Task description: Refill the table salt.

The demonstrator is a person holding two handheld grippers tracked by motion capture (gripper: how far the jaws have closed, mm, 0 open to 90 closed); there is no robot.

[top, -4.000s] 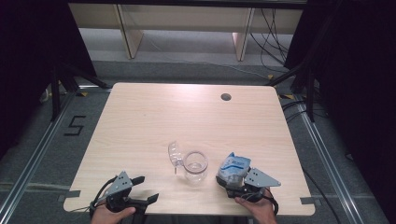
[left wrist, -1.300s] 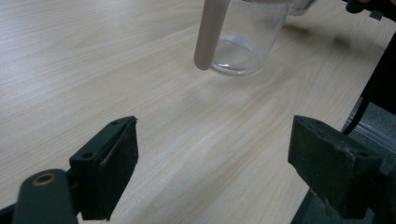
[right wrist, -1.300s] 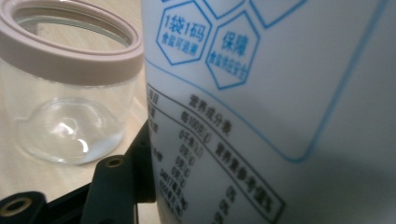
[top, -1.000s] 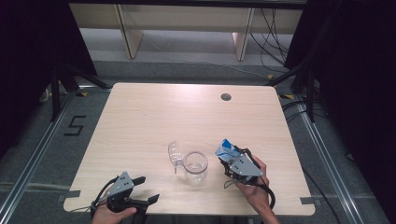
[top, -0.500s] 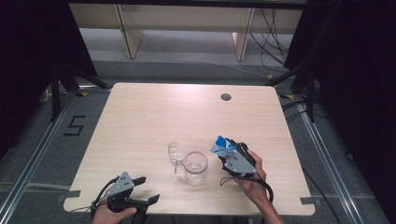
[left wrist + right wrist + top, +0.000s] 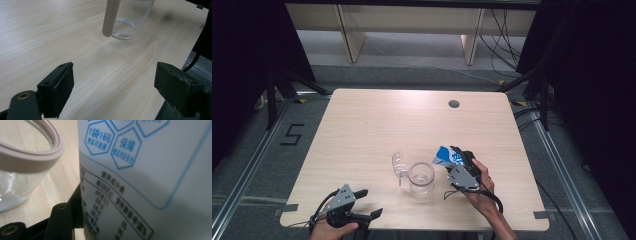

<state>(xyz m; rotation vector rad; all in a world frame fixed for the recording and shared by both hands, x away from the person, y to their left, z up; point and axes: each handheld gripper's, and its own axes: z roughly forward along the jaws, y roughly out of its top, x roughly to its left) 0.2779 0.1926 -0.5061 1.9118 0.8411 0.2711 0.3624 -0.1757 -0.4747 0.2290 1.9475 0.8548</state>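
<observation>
High view: pouch beside jar

Tilted blue-white pouch beside glass jar

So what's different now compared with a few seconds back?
The right gripper has lifted the blue-and-white pouch off the table's near edge and carried it leftward, up to the glass jar, tilted toward its mouth. The jar, its lid and the left gripper, open, stayed put.
</observation>
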